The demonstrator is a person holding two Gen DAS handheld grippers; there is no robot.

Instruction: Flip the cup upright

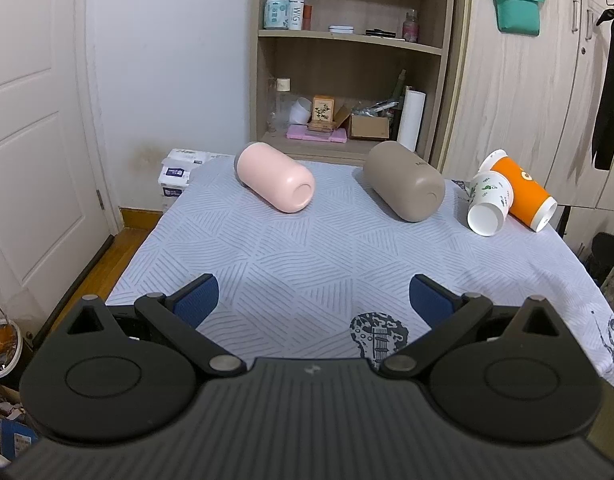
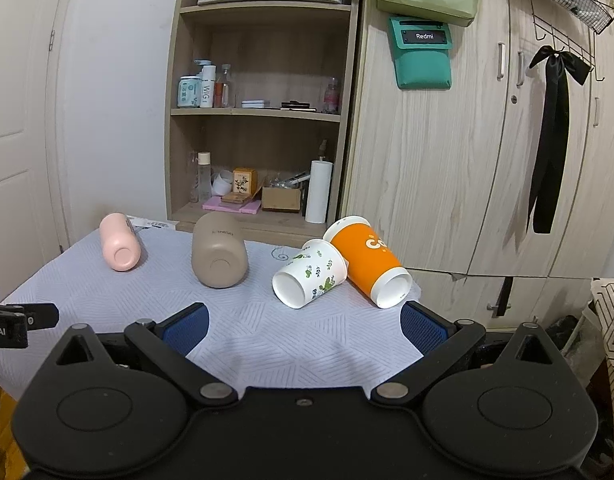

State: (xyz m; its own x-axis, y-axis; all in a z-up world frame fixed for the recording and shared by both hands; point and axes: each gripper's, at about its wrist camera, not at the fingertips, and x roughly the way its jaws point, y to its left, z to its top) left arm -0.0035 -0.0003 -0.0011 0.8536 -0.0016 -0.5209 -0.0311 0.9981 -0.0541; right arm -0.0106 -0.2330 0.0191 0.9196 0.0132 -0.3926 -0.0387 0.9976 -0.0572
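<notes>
Four cups lie on their sides on the cloth-covered table [image 1: 307, 256], bases toward me. A pink cup [image 1: 275, 176] [image 2: 119, 247] is at the far left. A taupe cup [image 1: 404, 185] [image 2: 219, 249] lies beside it. A white floral paper cup [image 1: 489, 202] [image 2: 310, 273] leans against an orange paper cup [image 1: 523, 190] [image 2: 369, 260] at the right. My left gripper [image 1: 313, 304] is open and empty, well short of the pink and taupe cups. My right gripper [image 2: 305, 326] is open and empty, just short of the two paper cups. The left gripper's edge [image 2: 11, 322] shows at the left of the right wrist view.
A wooden shelf unit [image 1: 347, 56] with bottles, boxes and a paper roll stands behind the table. Wardrobe doors [image 2: 487, 140] are at the right, a white door [image 1: 31, 120] at the left. Tissue packs [image 1: 179, 174] sit at the table's far-left corner.
</notes>
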